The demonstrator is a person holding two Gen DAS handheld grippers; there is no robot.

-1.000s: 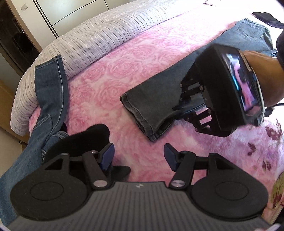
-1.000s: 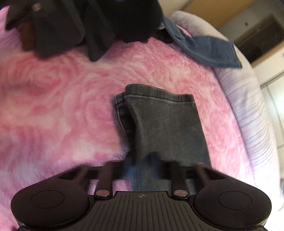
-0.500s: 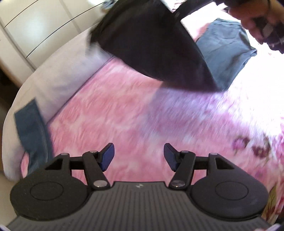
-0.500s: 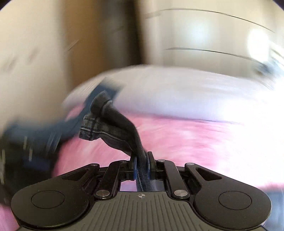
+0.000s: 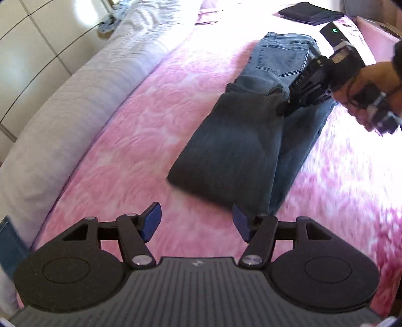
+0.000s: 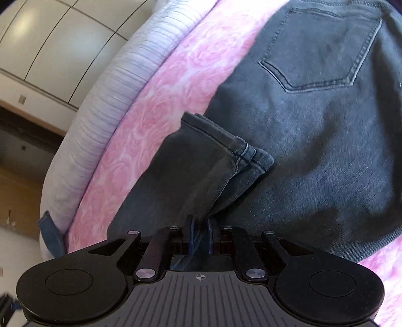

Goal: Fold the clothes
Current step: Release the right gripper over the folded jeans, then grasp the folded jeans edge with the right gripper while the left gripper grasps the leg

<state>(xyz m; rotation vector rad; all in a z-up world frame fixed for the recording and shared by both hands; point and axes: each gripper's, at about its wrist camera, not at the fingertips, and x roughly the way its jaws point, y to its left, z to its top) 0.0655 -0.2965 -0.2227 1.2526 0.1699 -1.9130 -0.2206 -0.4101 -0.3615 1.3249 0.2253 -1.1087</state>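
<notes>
A pair of dark grey denim jeans [image 5: 253, 130] lies on the pink rose-patterned bedspread [image 5: 140, 120], its lower legs doubled back over the upper part so the hem [image 6: 241, 148] rests just short of the back pocket [image 6: 324, 52]. The right gripper [image 5: 285, 107] reaches in from the right, its jaws pinching that hem. The left gripper [image 5: 196, 222] hangs before the fold, jaws apart, over bare bedspread. A pale ribbed quilt [image 5: 67, 105] runs along the left. A folded dark garment [image 5: 310, 12] lies behind, at the far end.
</notes>
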